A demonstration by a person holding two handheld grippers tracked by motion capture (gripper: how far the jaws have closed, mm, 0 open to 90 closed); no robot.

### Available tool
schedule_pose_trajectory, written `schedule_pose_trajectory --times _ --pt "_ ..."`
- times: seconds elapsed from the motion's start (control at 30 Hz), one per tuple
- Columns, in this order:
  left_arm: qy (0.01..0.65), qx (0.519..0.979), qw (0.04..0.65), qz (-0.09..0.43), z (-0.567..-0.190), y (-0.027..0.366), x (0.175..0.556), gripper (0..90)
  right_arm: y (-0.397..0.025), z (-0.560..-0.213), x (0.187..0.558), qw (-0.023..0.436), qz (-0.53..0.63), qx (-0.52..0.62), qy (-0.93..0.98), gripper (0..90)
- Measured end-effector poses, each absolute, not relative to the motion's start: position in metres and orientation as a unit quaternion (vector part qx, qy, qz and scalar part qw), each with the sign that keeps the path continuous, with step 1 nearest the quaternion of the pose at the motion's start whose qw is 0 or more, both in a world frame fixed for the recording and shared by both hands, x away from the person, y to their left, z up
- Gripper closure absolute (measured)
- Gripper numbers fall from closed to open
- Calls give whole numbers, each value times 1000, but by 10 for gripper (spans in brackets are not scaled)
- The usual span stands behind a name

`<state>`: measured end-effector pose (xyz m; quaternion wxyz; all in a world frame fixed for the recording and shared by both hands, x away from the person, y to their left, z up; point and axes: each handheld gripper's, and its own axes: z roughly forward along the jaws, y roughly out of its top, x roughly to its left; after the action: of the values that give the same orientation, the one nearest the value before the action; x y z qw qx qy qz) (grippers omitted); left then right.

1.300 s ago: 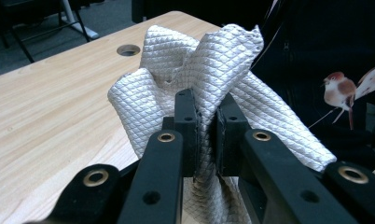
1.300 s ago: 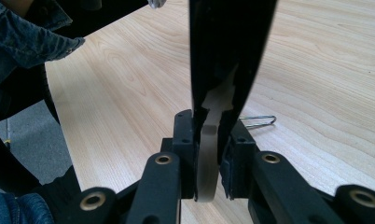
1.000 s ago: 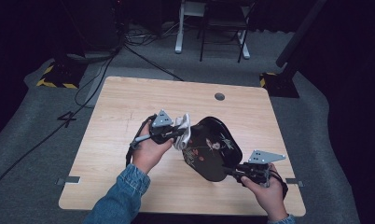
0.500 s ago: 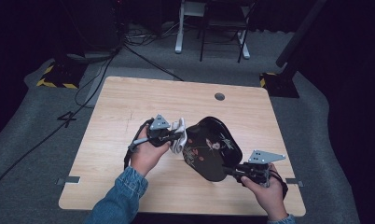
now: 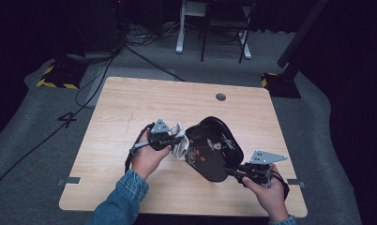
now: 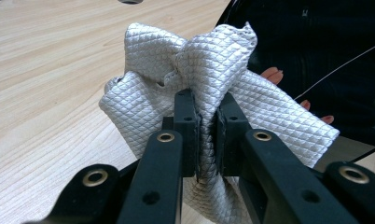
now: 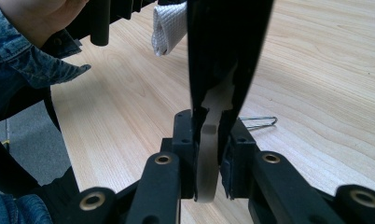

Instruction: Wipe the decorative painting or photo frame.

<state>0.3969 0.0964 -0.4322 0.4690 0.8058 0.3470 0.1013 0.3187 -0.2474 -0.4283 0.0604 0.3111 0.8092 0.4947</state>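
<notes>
High view: a glossy black lacquered tray (image 5: 214, 149) with a painted floral motif in red and pale tones sits tilted above the middle of the light wooden table (image 5: 130, 103), its decorated face turned up and toward the person's left. The right gripper (image 5: 234, 171) is clamped on the tray's near rim, evidently to hold it steady and angled so the face can be reached. In the right gripper view the thin rim (image 7: 209, 140) runs edge-on between the closed jaws, and a wire paper clip (image 7: 258, 122) lies on the table just behind it.

A white quilted cloth (image 5: 179, 140) is bunched against the tray's left edge, touching it. The left gripper (image 5: 177, 139) is clenched on that cloth; the left gripper view shows a fold of the diamond-textured fabric (image 6: 209, 93) pinched between the jaws. Judgement: the cloth is held as a wiping pad and the work in hand is cleaning the tray's face, at its left margin.

Tray surface is highly reflective; no smear can be made out. A denim sleeve (image 5: 121, 199) covers the left forearm.
</notes>
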Motion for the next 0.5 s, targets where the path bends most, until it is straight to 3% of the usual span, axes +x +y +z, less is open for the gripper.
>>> schedule_pose_trajectory --times 0.5 --pt "361 816 441 93 -448 97 401 813 -248 -429 319 58 497 312 807 780"
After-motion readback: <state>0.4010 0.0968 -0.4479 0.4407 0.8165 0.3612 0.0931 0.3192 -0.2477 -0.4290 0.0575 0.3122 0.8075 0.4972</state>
